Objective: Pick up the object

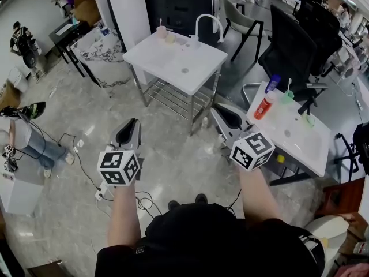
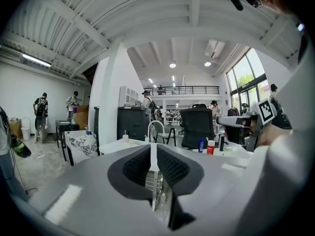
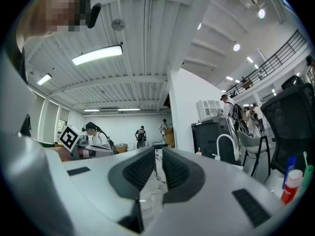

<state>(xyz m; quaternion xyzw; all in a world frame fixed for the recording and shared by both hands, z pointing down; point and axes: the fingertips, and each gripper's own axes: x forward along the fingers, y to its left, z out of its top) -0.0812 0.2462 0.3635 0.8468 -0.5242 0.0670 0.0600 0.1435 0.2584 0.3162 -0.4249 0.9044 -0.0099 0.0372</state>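
Though clenched on nothing, the grey left gripper (image 1: 134, 123) and grey right gripper (image 1: 221, 112) hover above the marbled floor (image 1: 173, 166); just beyond the right one, a red plastic bottle (image 1: 263, 105) stands upright on a white rectangular table (image 1: 300, 140), beside a blue bottle (image 1: 272, 83) and green cup (image 1: 287, 96); farther off stands a white sink table (image 1: 173, 68).

Bright, even light from ceiling tubes (image 3: 97, 54) and windows (image 2: 246, 80); sharp focus, strong fisheye bending, dark corners.
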